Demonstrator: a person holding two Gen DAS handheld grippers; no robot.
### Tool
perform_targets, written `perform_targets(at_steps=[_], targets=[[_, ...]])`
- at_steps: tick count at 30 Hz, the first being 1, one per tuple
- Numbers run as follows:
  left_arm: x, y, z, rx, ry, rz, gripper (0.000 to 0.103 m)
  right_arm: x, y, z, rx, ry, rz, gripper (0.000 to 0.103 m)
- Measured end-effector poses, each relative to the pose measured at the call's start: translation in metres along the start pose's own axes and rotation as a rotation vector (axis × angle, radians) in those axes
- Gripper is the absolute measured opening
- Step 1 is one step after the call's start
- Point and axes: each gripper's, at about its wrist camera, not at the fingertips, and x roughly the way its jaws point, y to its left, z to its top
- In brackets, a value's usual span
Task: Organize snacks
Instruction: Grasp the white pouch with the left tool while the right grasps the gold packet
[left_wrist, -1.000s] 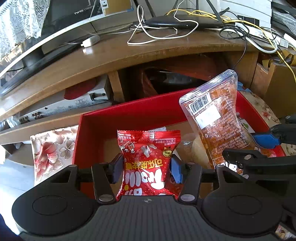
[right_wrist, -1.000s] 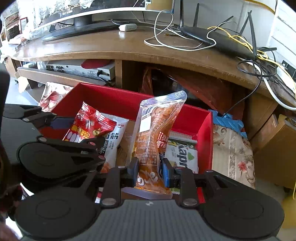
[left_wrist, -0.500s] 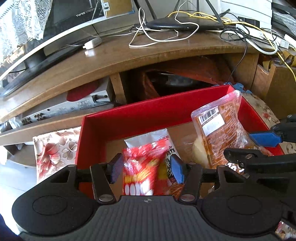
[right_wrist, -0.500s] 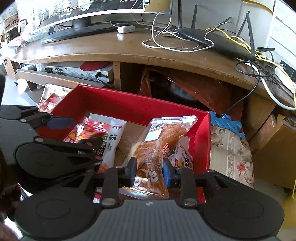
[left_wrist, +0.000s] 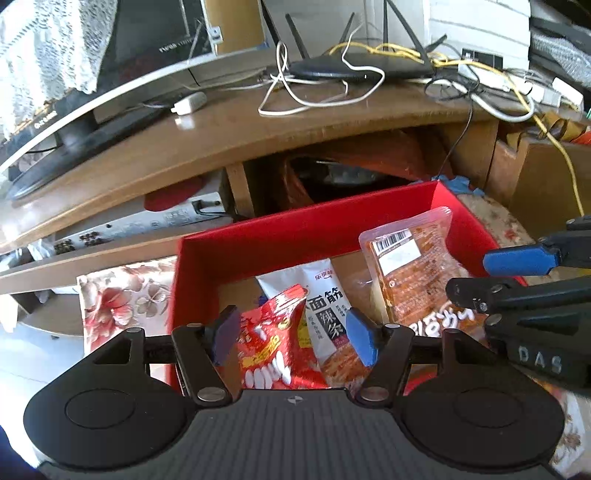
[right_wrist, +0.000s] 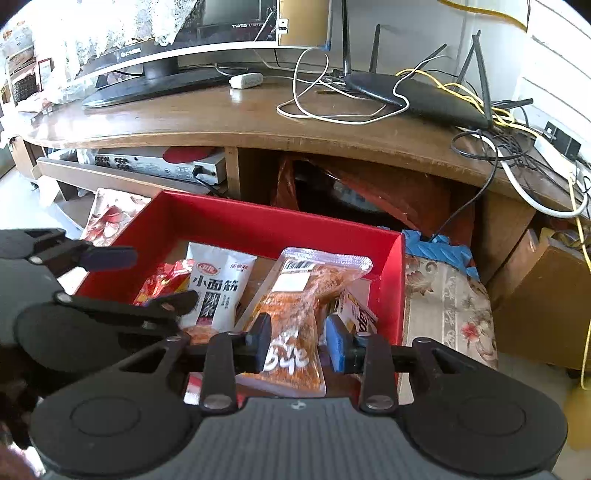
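Observation:
A red box (left_wrist: 295, 229) (right_wrist: 258, 221) holds several snack packs. My left gripper (left_wrist: 291, 341) is open above a red snack bag (left_wrist: 273, 354) that lies in the box, beside a white noodle-snack pack (left_wrist: 325, 306) (right_wrist: 218, 284). My right gripper (right_wrist: 297, 343) is open around the lower end of a clear orange snack pack (right_wrist: 303, 295) (left_wrist: 410, 273), which lies in the box's right half. The red bag shows partly in the right wrist view (right_wrist: 162, 284). Each gripper shows in the other's view: the right one (left_wrist: 517, 273), the left one (right_wrist: 110, 273).
The box sits on a floral cloth (left_wrist: 118, 295) (right_wrist: 443, 302) in front of a wooden TV stand (right_wrist: 258, 125). On the stand are a monitor (right_wrist: 177, 55), a router (right_wrist: 417, 96) and tangled cables (left_wrist: 480, 85). A cardboard box (right_wrist: 546, 295) stands at the right.
Both grippers lowered their packs into the red box and opened. The red bag and the orange pack went from upright in the jaws to lying in the box.

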Motion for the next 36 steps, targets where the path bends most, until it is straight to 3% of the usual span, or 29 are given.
perform_targets(at_steps=[9, 15, 17, 19, 26, 29, 31, 32, 36], targets=[[-0.042, 0.035, -0.04, -0.063, 0.04, -0.044, 0.074, -0.037, 0.0, -0.03, 0.015, 0.009, 0.026, 0.029], [-0.054, 0.058, -0.081, -0.101, 0.124, -0.05, 0.076, -0.046, 0.014, -0.055, -0.002, 0.055, 0.06, 0.03], [-0.054, 0.06, -0.092, -0.092, 0.145, -0.035, 0.078, -0.048, 0.022, -0.06, -0.016, 0.062, 0.071, 0.03], [-0.052, 0.062, -0.1, -0.084, 0.162, -0.032, 0.086, -0.05, 0.028, -0.064, -0.027, 0.066, 0.083, 0.031], [-0.018, 0.057, -0.12, -0.061, 0.286, -0.053, 0.086, -0.049, 0.033, -0.078, -0.038, 0.107, 0.103, 0.032], [-0.012, 0.048, -0.125, -0.032, 0.301, -0.055, 0.086, -0.049, 0.023, -0.081, -0.023, 0.115, 0.089, 0.033], [-0.016, 0.047, -0.125, -0.028, 0.297, -0.075, 0.07, -0.05, 0.013, -0.087, -0.008, 0.126, 0.076, 0.034], [-0.018, 0.046, -0.125, -0.033, 0.297, -0.094, 0.067, -0.05, 0.006, -0.091, 0.002, 0.137, 0.066, 0.034], [-0.028, 0.032, -0.127, 0.021, 0.278, -0.117, 0.065, -0.05, -0.026, -0.102, 0.075, 0.172, 0.012, 0.035]])
